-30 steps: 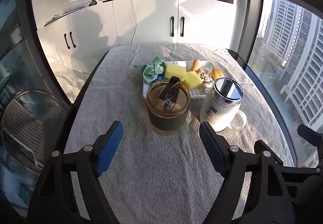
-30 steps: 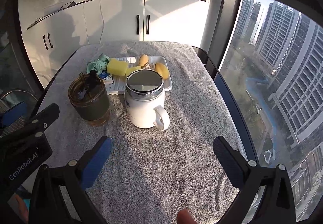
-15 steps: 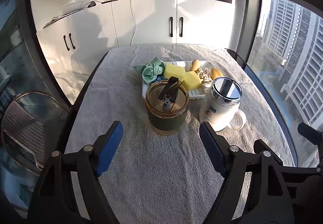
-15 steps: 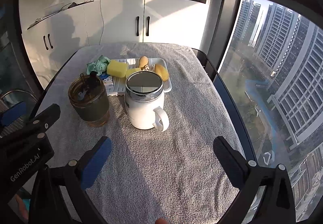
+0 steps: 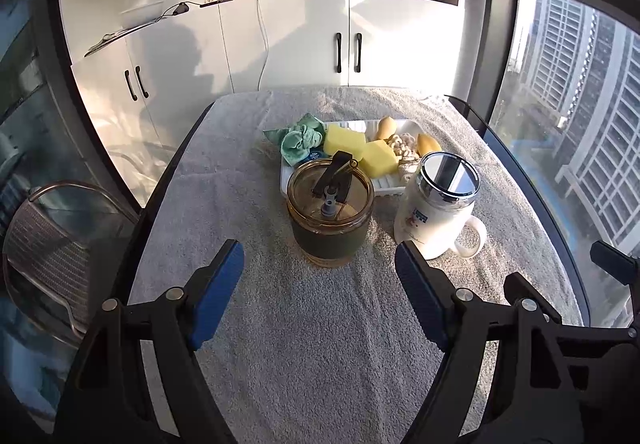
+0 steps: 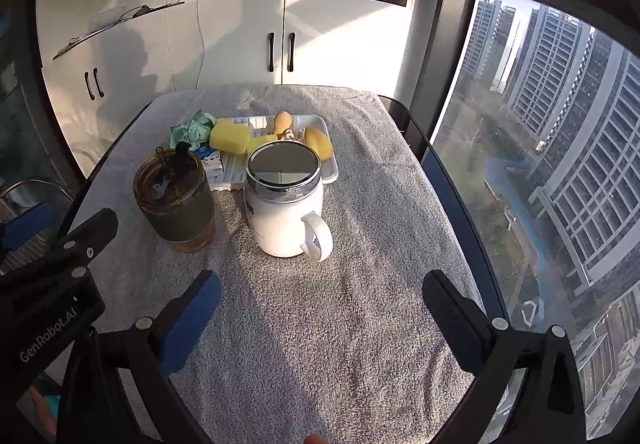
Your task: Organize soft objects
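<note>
Both your grippers, left (image 5: 320, 284) and right (image 6: 320, 308), hover with jaws wide and empty. The sponges (image 5: 360, 148) and cloth (image 5: 300, 138) lie in the tray (image 5: 384, 184) behind the jar (image 5: 330, 212) and mug (image 6: 286, 204). Reach low and you risk toppling either vessel.

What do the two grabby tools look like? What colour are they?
Both are black plastic frames with silver bolts. The left tool and the right tool each have two fingers with blue pads. White "GenRobot.AI" lettering marks the left tool's body.
</note>
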### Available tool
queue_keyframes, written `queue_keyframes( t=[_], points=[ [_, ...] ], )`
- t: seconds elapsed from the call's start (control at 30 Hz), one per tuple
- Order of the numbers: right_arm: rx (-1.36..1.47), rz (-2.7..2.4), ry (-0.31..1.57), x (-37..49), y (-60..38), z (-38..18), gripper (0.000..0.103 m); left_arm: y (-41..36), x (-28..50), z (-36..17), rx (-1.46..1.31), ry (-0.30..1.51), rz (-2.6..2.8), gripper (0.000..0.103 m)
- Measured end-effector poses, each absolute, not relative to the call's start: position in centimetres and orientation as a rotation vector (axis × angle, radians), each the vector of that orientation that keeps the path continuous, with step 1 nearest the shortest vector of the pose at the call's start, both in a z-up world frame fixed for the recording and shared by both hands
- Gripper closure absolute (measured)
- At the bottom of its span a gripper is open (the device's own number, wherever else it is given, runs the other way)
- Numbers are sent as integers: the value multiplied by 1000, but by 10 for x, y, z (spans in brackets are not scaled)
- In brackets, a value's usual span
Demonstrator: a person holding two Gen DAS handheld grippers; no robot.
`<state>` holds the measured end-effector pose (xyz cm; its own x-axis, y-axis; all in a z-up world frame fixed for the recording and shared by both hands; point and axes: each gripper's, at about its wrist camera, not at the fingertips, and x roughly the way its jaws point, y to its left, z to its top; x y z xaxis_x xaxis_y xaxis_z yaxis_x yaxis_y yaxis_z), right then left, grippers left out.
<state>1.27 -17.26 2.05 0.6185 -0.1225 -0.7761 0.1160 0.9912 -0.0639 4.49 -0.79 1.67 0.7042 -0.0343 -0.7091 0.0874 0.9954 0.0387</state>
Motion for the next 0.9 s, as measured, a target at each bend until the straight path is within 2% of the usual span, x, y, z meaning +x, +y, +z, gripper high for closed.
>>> queue_keyframes(
  t=[0.9],
  points=[
    [-8, -123, 887, 14, -173, 22, 1, -7, 48, 18, 75, 783, -67, 26]
  ],
)
